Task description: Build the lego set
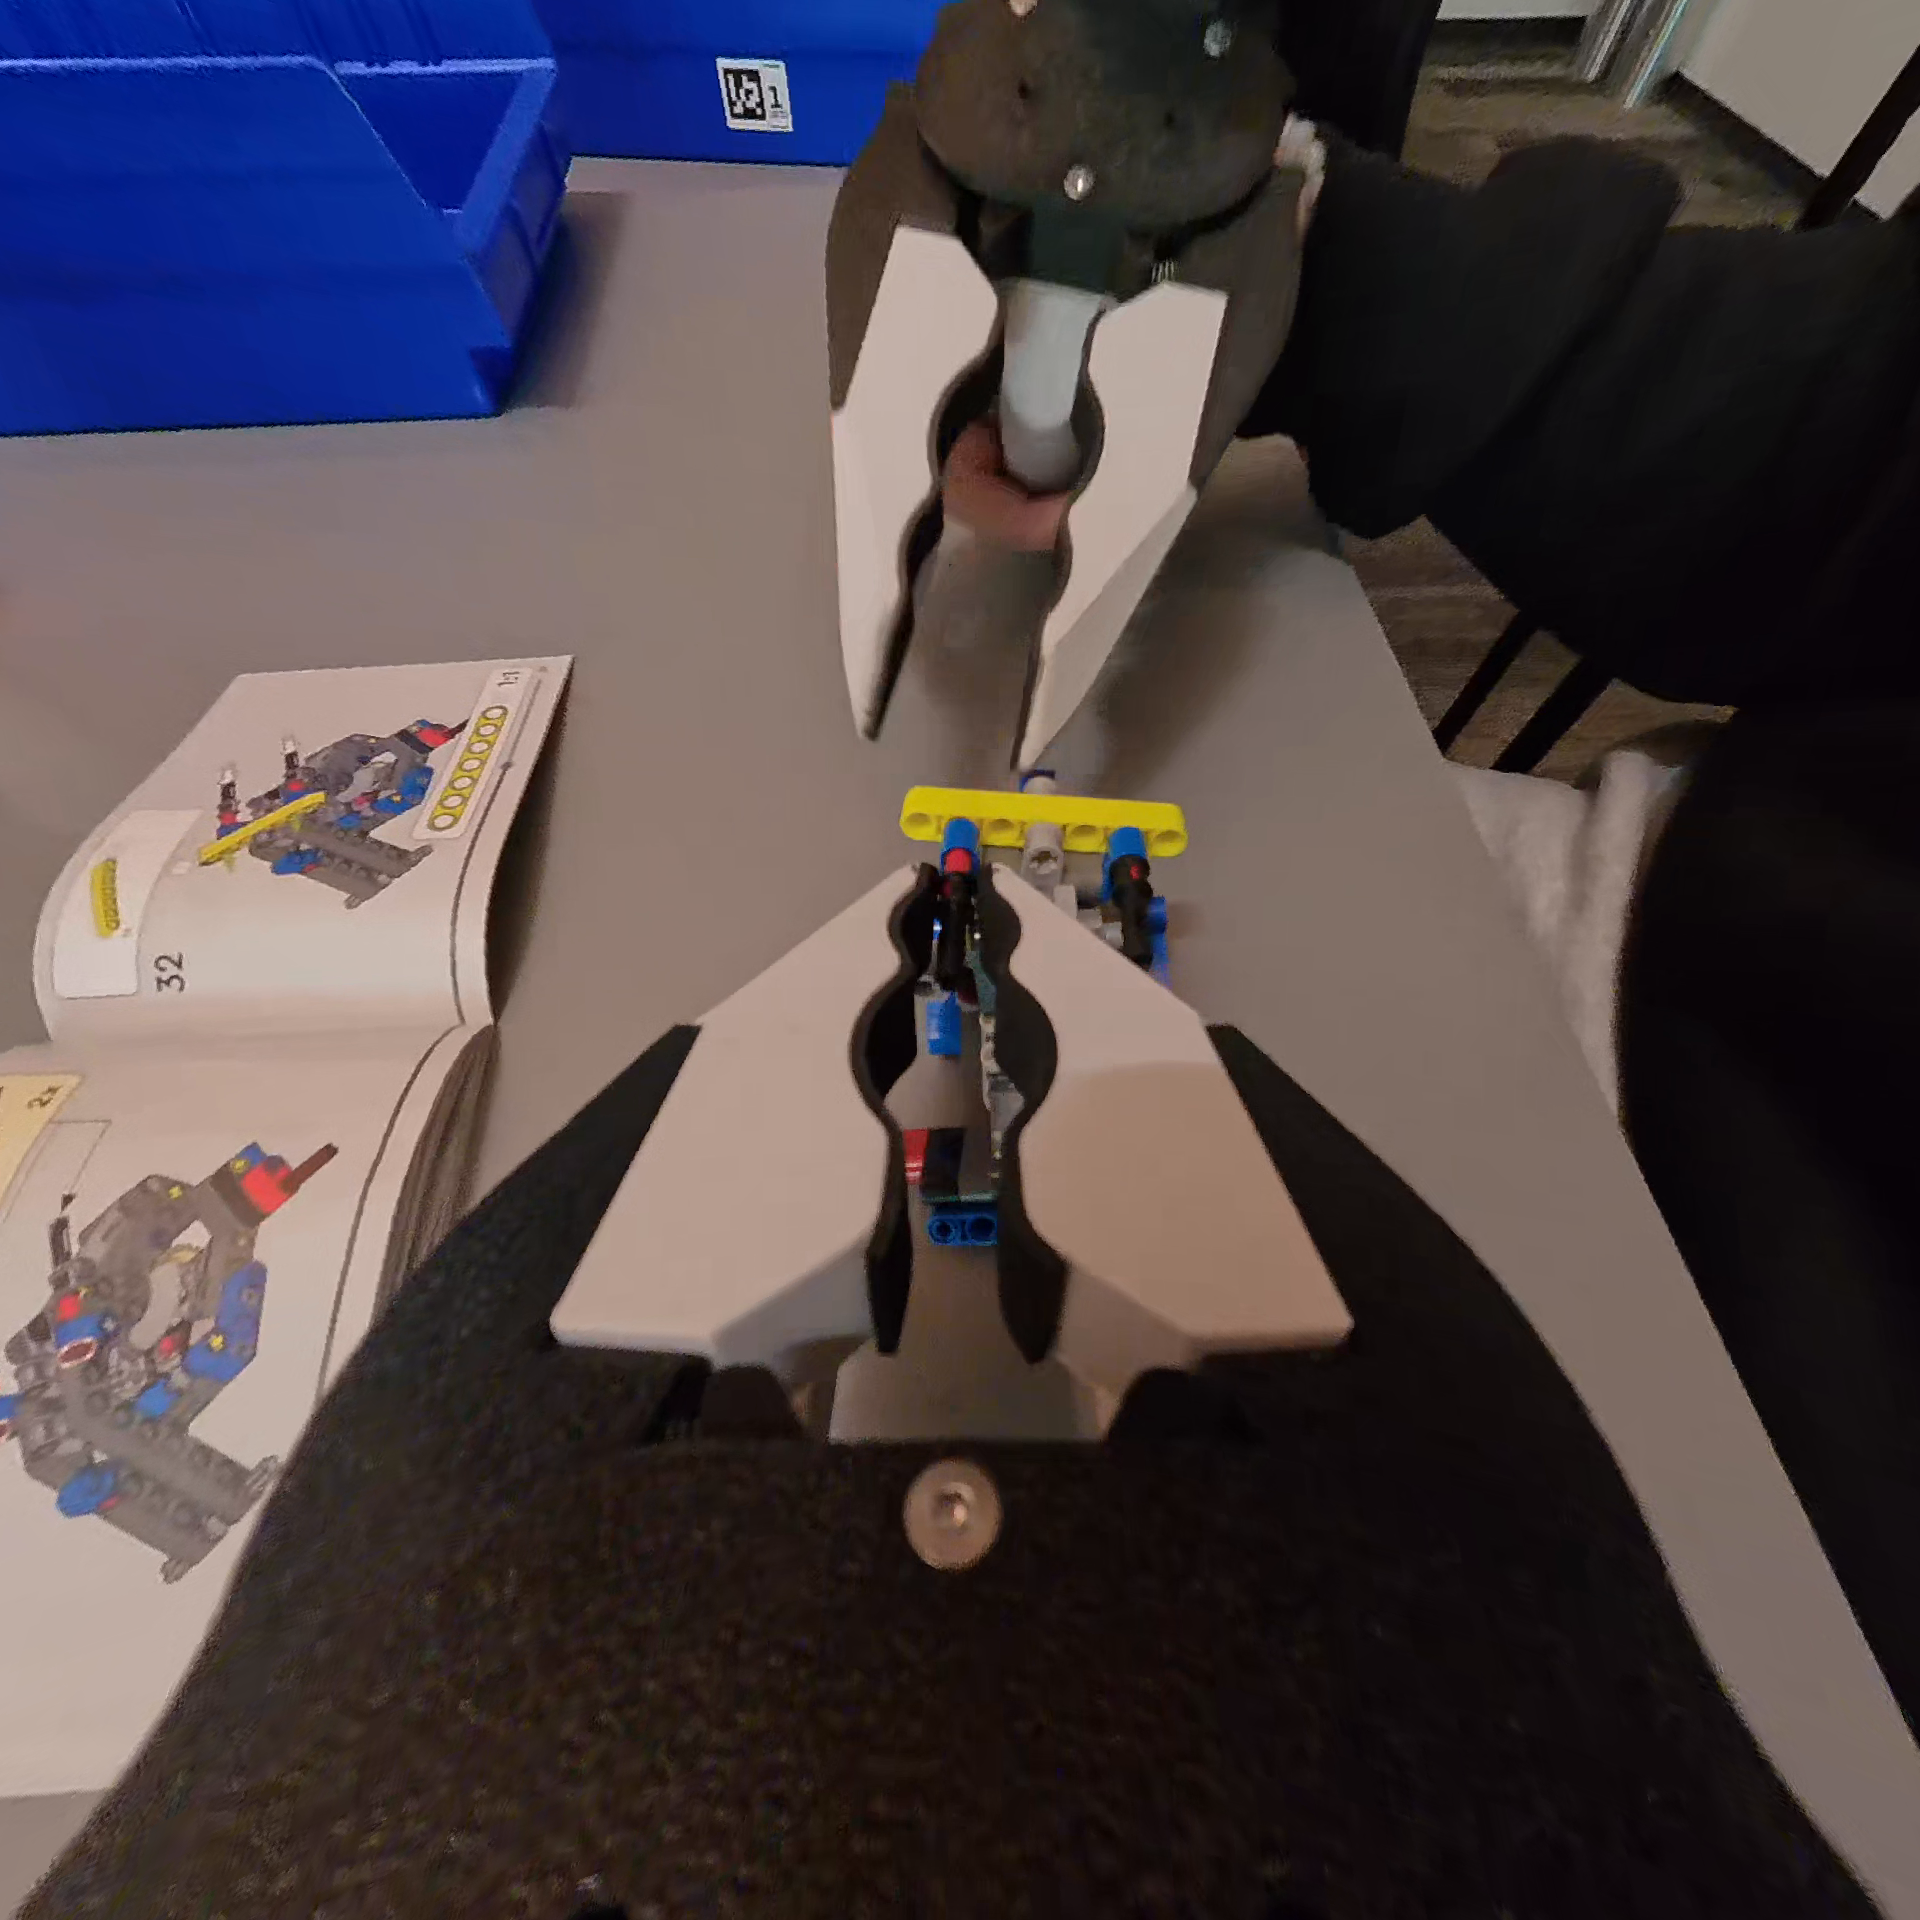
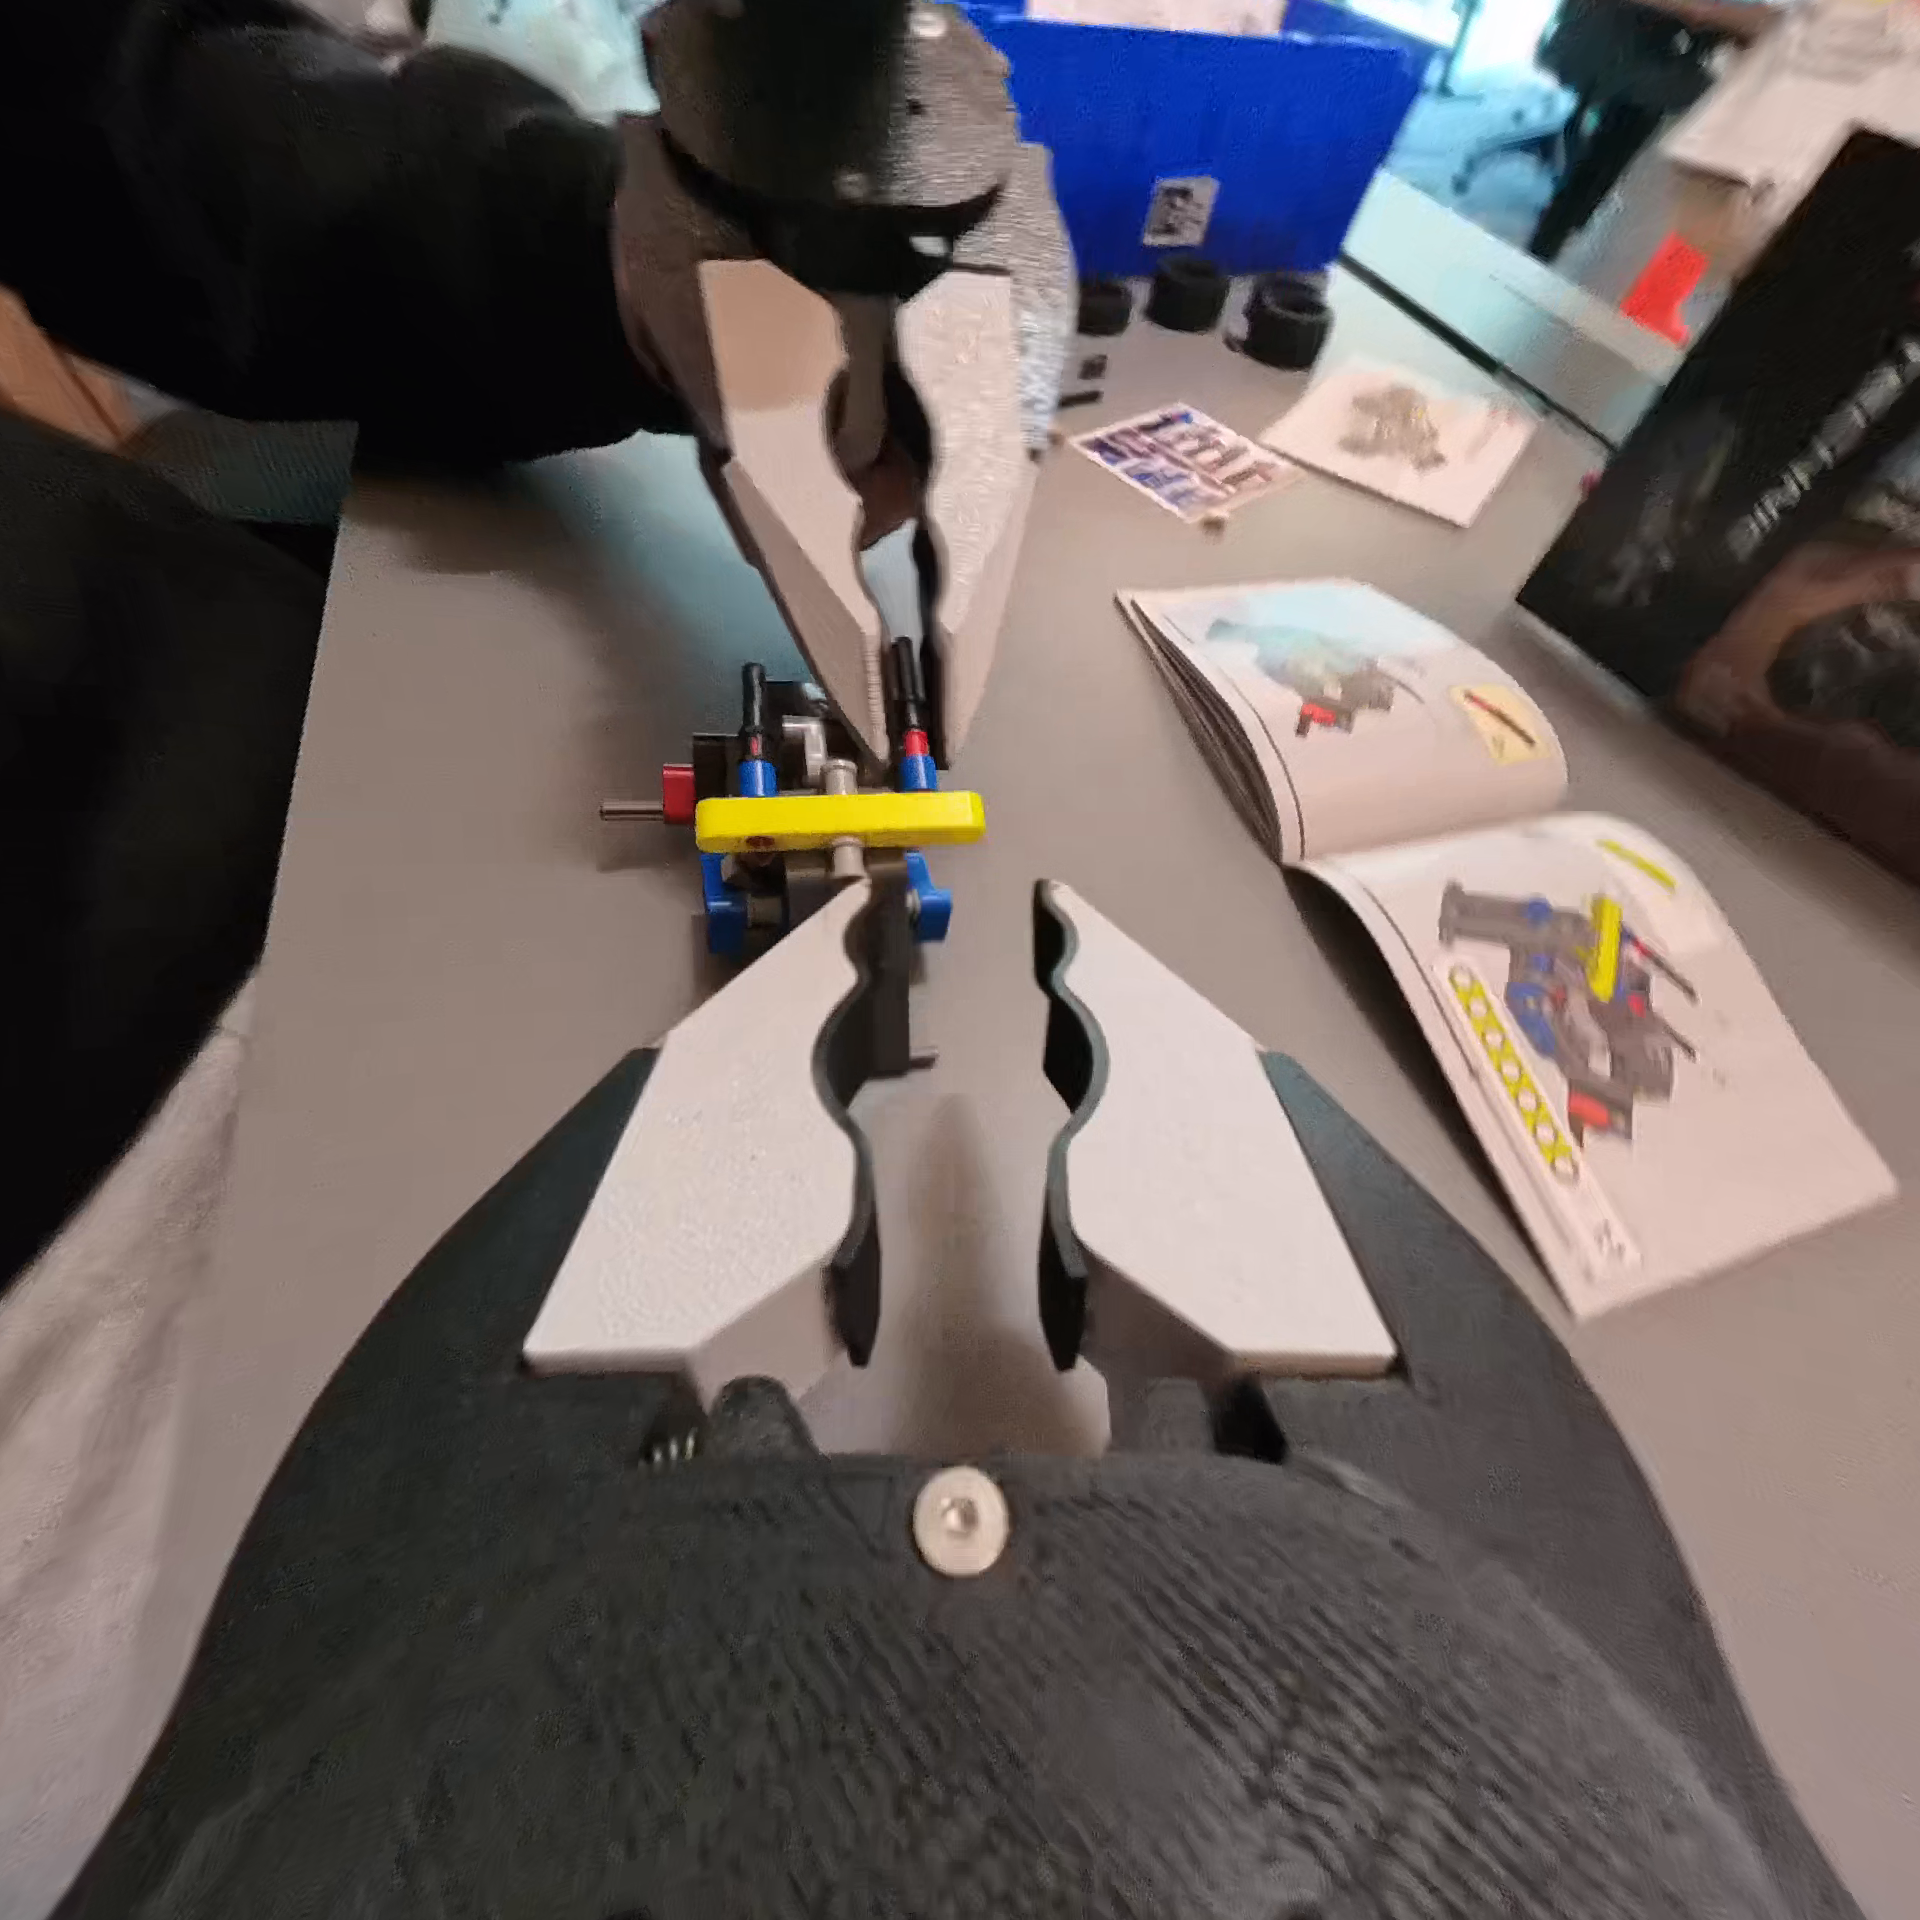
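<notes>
A small brick model with a yellow beam across its top stands on the grey table. It also shows in the right wrist view. My left gripper is shut on a thin black rod that sticks up from a blue and red bush on the model. The right wrist view shows the same grasp on the rod. My right gripper is open at the model's other side. Its left finger lies against the model's dark grey beam, and its right finger is apart from the beam.
An open instruction booklet lies left of the model and also shows in the right wrist view. Blue bins stand at the back. A black box, a sticker sheet and black tyres are farther off. A dark sleeve is near the table edge. Only a small space, under 4 cm, lies between the two pairs of fingers.
</notes>
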`<state>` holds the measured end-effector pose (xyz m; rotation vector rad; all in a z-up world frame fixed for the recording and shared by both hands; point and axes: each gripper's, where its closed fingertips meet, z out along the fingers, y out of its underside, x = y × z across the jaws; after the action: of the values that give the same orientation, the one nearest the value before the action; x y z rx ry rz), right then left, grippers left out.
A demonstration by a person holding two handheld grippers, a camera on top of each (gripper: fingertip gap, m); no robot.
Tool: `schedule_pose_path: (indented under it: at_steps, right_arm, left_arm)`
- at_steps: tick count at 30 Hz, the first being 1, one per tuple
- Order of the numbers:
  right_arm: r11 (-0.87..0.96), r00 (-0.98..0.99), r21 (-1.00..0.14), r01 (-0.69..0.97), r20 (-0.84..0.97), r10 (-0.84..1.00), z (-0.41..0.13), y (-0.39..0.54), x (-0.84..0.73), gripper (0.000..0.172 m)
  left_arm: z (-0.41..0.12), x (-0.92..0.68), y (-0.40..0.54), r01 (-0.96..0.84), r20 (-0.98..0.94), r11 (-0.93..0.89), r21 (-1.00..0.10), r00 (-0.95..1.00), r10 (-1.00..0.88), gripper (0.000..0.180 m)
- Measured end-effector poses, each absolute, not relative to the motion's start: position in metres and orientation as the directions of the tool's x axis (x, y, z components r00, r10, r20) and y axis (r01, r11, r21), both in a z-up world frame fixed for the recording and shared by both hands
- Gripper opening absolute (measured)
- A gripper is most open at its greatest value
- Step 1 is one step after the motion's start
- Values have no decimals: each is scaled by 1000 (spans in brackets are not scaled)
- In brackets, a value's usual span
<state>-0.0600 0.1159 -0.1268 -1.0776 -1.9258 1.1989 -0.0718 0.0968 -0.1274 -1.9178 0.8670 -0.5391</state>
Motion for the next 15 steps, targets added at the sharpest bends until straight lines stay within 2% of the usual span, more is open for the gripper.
schedule_pose_path:
  at_steps: [3, 6, 8, 12, 15]
  right_arm:
    - [115, -394, -930, 349, -34, 919, -110, 113, -48, 36]
    - [113, -231, -935, 337, 34, 972, -102, 106, -45, 35]
    - [42, -111, -919, 392, -2, 994, -109, 99, -43, 30]
    - [-203, 84, -906, 373, -185, 979, -123, 89, -47, 32]
    - [-251, 153, -907, 337, -210, 966, -129, 90, -52, 28]
  left_arm:
    - [-127, -73, 98, -374, -32, -289, -881, 658, -753, 4]
    - [-126, -72, 99, -384, -69, -261, -886, 664, -744, 4]
    - [-126, -72, 101, -385, -83, -258, -886, 679, -730, 4]
    - [-126, -72, 104, -374, -95, -280, -884, 730, -676, 4]
    - [-126, -72, 105, -373, -101, -297, -879, 755, -647, 4]
